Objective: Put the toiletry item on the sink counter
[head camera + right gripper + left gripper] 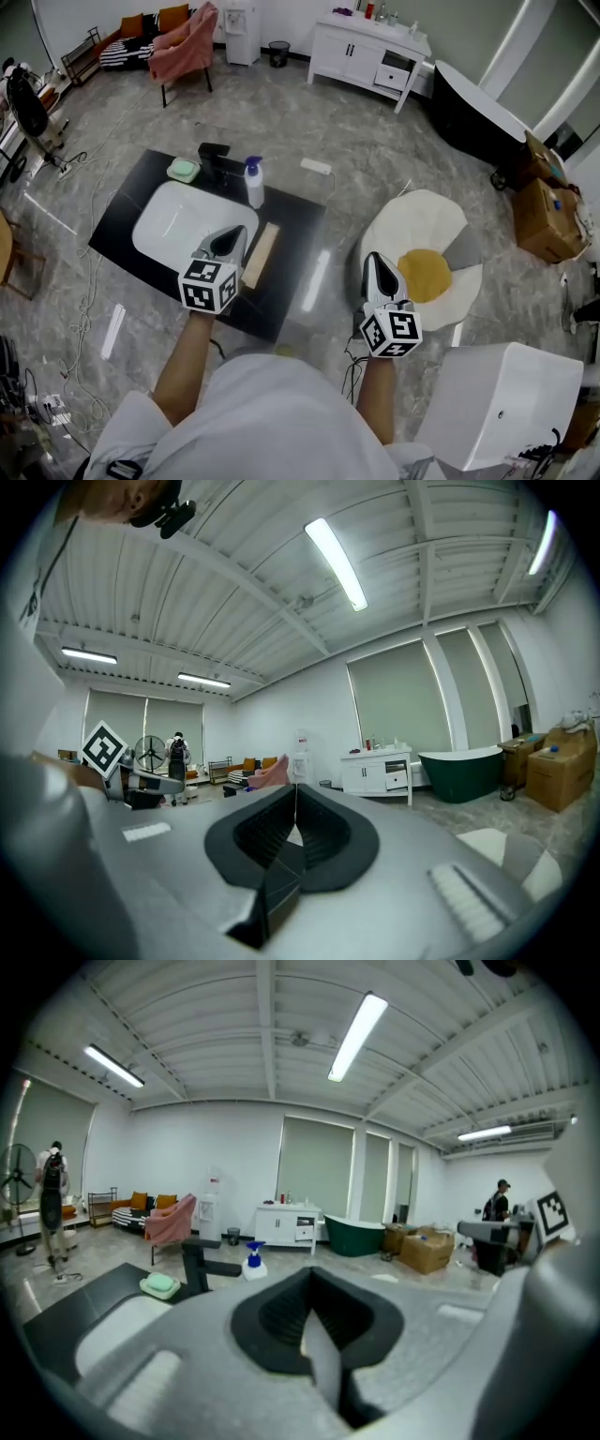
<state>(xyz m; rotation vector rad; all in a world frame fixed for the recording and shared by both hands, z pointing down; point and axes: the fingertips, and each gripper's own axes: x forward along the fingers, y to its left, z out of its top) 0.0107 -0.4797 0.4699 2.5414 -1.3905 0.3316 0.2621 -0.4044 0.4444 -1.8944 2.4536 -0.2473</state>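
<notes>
Head view: my left claw (pixel 231 238) and right claw (pixel 375 266), both shut tight and empty. Left hovers over the white basin (pixel 169 220); beyond it, the pump bottle (pixel 254 183) stands upright on the black counter (pixel 120 214) beside the faucet (pixel 214 156).

Bottles (pixel 375 11) on cabinet (pixel 361 52): showing too small to identify.
Person (pixel 272 422): being cut off by bottom edge.
Basin (pixel 169 220): lying partly hidden behind left gripper (pixel 234 234).
</notes>
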